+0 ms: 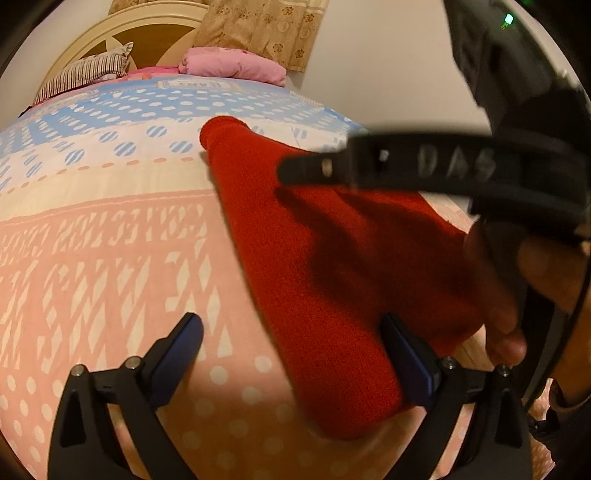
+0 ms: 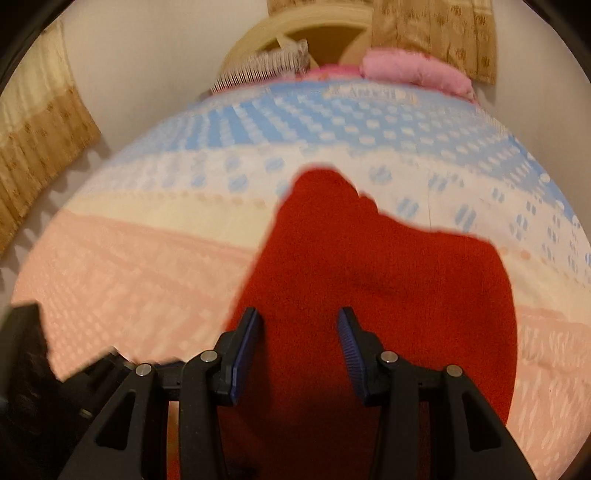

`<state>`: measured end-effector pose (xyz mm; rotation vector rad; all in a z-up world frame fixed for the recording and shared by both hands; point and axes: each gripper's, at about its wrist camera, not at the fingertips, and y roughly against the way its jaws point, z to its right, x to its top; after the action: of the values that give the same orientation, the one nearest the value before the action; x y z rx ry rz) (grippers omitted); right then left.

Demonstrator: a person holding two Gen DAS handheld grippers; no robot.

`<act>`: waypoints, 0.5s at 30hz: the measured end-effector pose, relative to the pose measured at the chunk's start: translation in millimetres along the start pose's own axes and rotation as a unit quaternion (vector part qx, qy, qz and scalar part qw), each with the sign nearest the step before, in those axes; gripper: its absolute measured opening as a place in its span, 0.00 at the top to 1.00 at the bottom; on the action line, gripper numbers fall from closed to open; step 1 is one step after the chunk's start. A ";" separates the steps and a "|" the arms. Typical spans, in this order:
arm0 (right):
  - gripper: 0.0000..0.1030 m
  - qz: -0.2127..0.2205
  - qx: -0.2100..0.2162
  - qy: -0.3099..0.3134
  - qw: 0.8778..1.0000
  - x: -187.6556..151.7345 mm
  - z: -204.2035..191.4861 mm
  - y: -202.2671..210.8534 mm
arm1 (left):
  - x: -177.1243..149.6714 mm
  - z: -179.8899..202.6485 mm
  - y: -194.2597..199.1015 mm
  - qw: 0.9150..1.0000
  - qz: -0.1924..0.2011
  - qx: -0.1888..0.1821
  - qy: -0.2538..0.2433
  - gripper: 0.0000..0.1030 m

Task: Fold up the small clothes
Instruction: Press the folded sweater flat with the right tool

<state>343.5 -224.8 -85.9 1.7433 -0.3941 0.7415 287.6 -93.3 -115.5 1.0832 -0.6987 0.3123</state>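
A red knitted garment (image 1: 314, 277) lies flat on the bedspread, running from the middle of the left wrist view down to the lower right. My left gripper (image 1: 290, 325) stands wide open low over its left edge. The right finger (image 1: 402, 354) rests against the cloth and the left finger is over bare bedspread. One finger of the right gripper (image 1: 314, 168) reaches in from the right above the garment and casts a shadow on it. In the right wrist view the right gripper (image 2: 299, 315) hovers half open over the red garment (image 2: 388, 277), and nothing is pinched between its pads.
The bedspread (image 1: 110, 258) is pink near me, then cream and blue with dots. A striped pillow (image 1: 88, 70) and a folded pink blanket (image 1: 232, 62) lie by the cream headboard (image 1: 122, 29). Patterned curtains (image 2: 33, 147) hang beside the bed. A hand (image 1: 498, 302) grips the right tool.
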 end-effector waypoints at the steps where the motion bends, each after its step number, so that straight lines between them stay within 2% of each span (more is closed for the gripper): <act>1: 0.57 0.003 -0.002 0.005 1.000 1.9 -2.7 0.2 | -0.2 0.0 0.0 1.000 0.000 0.000 0.000 0.03; 5: 0.57 -0.042 -0.034 0.016 0.998 0.6 -2.2 -26.1 | 0.1 -0.3 -0.9 1.000 -0.001 0.000 0.001 0.03; 6: 0.57 -0.052 -0.030 0.008 0.998 -1.3 1.7 -32.9 | 0.2 -0.5 -1.3 1.000 -0.001 0.001 0.002 0.03; 9: 0.56 -0.046 -0.012 -0.018 0.999 -3.2 10.2 -34.7 | 0.2 -0.8 -1.2 1.000 -0.001 0.001 0.003 0.03; 15: 0.55 -0.031 -0.021 -0.003 0.999 -9.0 5.7 -35.5 | 0.7 -0.8 -2.6 1.000 -0.002 0.003 0.003 0.02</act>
<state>359.9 -220.5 -118.8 1.7110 -0.3554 0.6795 289.9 -93.9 -117.1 1.0899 -0.6909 0.3138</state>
